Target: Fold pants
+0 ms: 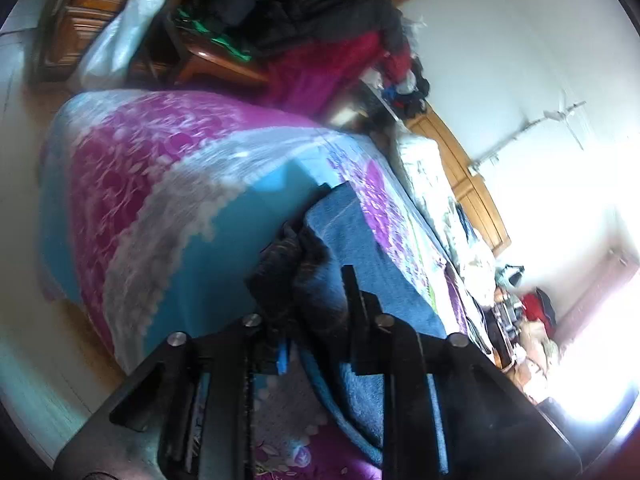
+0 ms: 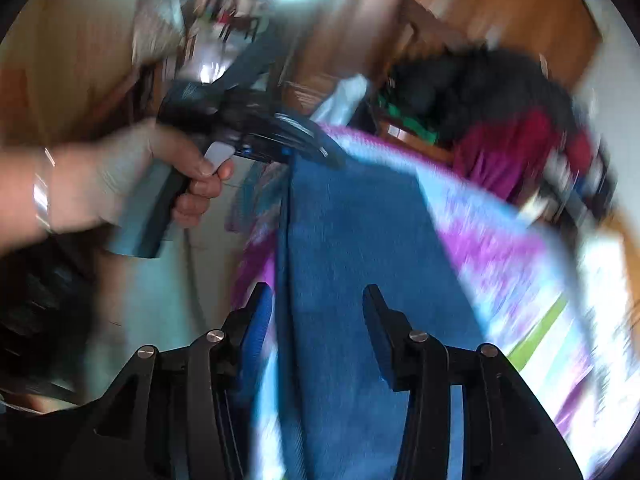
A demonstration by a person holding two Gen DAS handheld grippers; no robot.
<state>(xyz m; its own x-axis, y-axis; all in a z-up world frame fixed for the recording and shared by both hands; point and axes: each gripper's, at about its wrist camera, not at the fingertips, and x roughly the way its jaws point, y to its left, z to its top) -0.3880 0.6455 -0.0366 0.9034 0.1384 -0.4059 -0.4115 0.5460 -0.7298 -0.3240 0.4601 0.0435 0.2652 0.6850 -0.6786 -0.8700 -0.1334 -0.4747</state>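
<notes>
Black metal fingers of the right hand-held gripper (image 2: 316, 300) stand apart w/ blue pads, straddling soft blue fleecy pants (image 2: 352, 264) that lie in a long strip on the bed (image 2: 500, 248), its cover a glossy pink/purple/teal floral print. Left hand-held gripper (image 1: 308, 276) is clamped on a dark bunched end of the pants (image 1: 360, 248); only the right wrist view shows the bare hand (image 2: 132, 184) squeezing its grip, bangle at wrist. Both views blurry; no readable writing.
</notes>
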